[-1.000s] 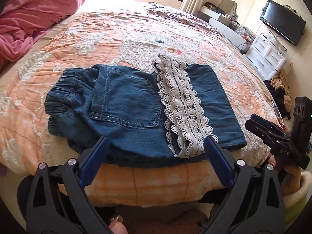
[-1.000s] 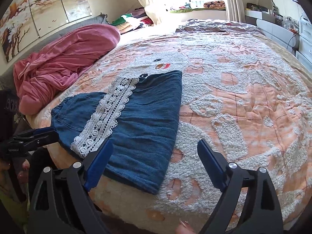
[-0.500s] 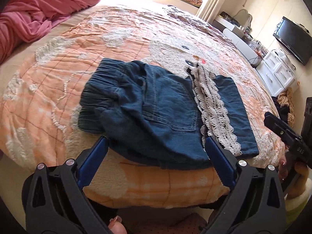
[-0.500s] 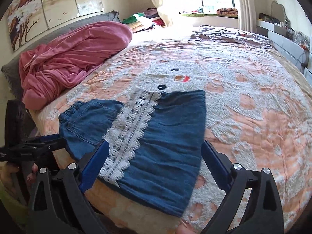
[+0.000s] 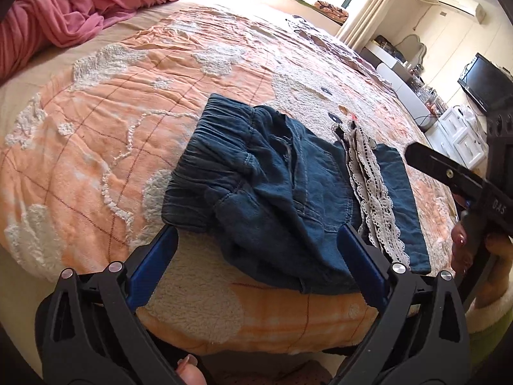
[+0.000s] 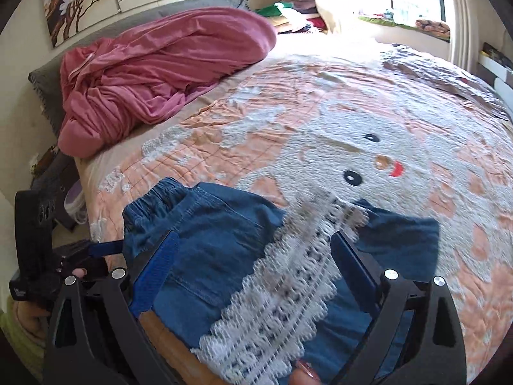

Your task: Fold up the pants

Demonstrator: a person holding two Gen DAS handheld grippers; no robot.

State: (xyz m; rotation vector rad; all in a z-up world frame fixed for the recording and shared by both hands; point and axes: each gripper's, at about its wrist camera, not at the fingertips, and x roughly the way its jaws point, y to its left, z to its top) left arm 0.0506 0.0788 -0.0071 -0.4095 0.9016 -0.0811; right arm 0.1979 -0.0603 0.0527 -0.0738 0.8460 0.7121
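Note:
The dark blue denim pants [image 5: 282, 189] lie folded near the front edge of the bed, elastic waistband to the left and a white lace hem [image 5: 375, 192] across them at the right. My left gripper [image 5: 256, 253] is open, just in front of the waist end of the pants, holding nothing. My right gripper [image 6: 253, 256] is open and sits low over the pants [image 6: 218, 243], its jaws on either side of the lace hem [image 6: 288, 276]. The right gripper also shows in the left wrist view [image 5: 455, 176], and the left gripper at the left of the right wrist view [image 6: 105, 248].
An orange and white bedspread [image 5: 128, 122] covers the bed. A pink blanket [image 6: 160, 64] is heaped at the head of the bed. A TV [image 5: 484, 83] and white drawers [image 5: 461, 134] stand by the right wall.
My left gripper has swung left toward the waist end of the pants. My right gripper has moved left and closer, from beside the pants to over the lace hem.

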